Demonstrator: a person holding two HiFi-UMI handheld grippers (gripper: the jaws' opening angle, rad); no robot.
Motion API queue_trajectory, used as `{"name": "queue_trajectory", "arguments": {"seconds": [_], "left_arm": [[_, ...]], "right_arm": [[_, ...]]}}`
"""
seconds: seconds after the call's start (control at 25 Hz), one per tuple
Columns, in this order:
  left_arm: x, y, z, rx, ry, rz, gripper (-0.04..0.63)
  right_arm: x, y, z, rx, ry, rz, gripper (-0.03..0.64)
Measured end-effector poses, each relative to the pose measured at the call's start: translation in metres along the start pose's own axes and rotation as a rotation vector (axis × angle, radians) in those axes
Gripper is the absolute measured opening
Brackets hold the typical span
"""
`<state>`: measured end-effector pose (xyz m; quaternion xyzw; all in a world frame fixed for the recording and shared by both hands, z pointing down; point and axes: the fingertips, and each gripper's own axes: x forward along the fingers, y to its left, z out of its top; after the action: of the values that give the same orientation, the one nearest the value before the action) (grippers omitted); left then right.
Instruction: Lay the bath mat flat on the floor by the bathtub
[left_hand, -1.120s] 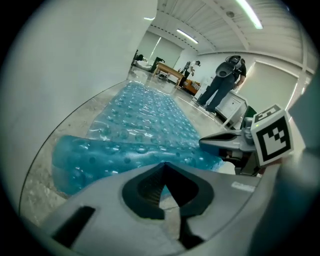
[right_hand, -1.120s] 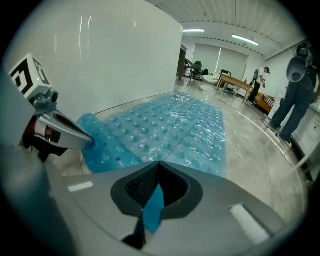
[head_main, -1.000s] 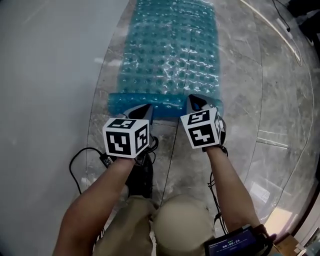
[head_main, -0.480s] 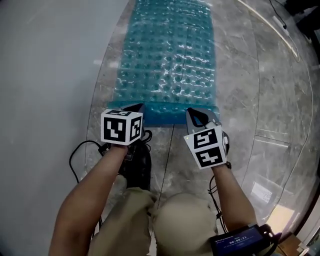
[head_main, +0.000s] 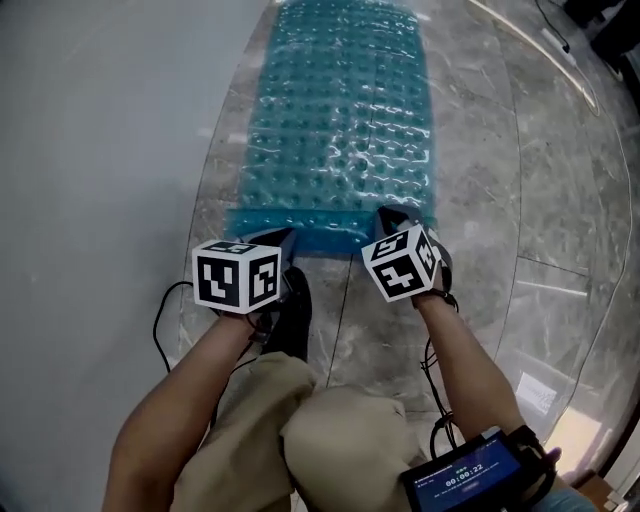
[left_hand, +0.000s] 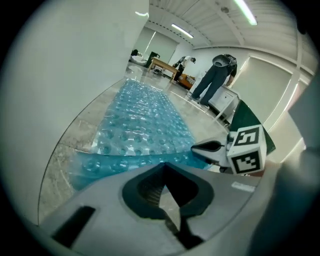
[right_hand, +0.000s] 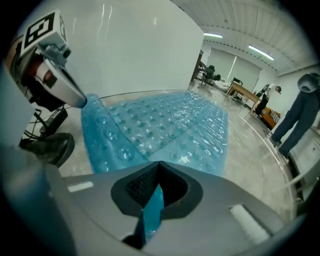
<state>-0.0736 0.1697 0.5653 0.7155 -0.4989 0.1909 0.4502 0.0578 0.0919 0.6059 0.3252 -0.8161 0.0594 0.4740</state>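
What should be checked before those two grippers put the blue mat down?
1. Right gripper jaws clamped on mat: ok, blue edge sits between them.
2. Left gripper holding the near corner: ok, the corner lifts to its tip.
3. Far part flat on floor: ok.
4. Near edge flat: not ok, raised.
5. Mat beside tub: ok, runs along its wall.
6. Shoe clear of mat: ok, apart.

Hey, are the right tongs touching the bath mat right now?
Touching. The right gripper view shows the right tongs shut on a blue strip of the bath mat.
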Motion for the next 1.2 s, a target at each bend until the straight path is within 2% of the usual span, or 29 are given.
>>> {"name": "queue_trajectory", "arguments": {"seconds": [0.16, 0.28, 0.44, 0.52, 0.6, 0.68, 0.76, 0.88, 1.0, 1.08, 1.2], "left_arm": [[-0.042, -0.032, -0.012, 0.072, 0.019, -0.052, 0.008], [-0.054, -0.028, -0.021, 0.105, 0.022, -0.004, 0.008], [-0.019, -0.012, -0.002, 0.182, 0.021, 0.051, 0.008], [0.002, -0.010, -0.003, 0.172, 0.048, 0.041, 0.008], [0.016, -0.008, -0.016, 0.181, 0.109, 0.026, 0.008], [0.021, -0.006, -0.035, 0.185, 0.153, 0.009, 0.008], [0.019, -0.004, -0.054, 0.151, 0.169, -0.005, 0.008], [0.011, -0.006, -0.083, 0.099, 0.182, -0.021, 0.008], [0.001, -0.019, -0.109, 0.124, 0.199, -0.043, 0.008], [-0.010, -0.028, -0.109, 0.148, 0.201, -0.061, 0.008], [-0.039, -0.034, -0.073, 0.167, 0.141, -0.051, 0.008]], "right_arm": [[-0.026, 0.014, -0.024, 0.045, -0.034, -0.009, 0.005], [-0.045, 0.035, -0.034, 0.001, -0.057, -0.018, 0.005], [-0.058, 0.052, -0.038, 0.009, -0.065, -0.016, 0.006], [-0.064, 0.059, -0.045, 0.038, -0.057, -0.020, 0.006], [-0.066, 0.064, -0.051, 0.042, -0.052, -0.011, 0.006], [-0.073, 0.066, -0.050, 0.056, -0.048, 0.040, 0.006], [-0.086, 0.064, -0.039, 0.103, -0.072, 0.091, 0.006], [-0.090, 0.049, -0.020, 0.116, -0.124, 0.069, 0.006], [-0.075, 0.054, -0.024, 0.076, -0.072, 0.070, 0.006], [-0.063, 0.071, -0.038, 0.030, 0.002, 0.091, 0.006], [-0.065, 0.096, -0.060, -0.038, 0.050, 0.127, 0.006]]}}
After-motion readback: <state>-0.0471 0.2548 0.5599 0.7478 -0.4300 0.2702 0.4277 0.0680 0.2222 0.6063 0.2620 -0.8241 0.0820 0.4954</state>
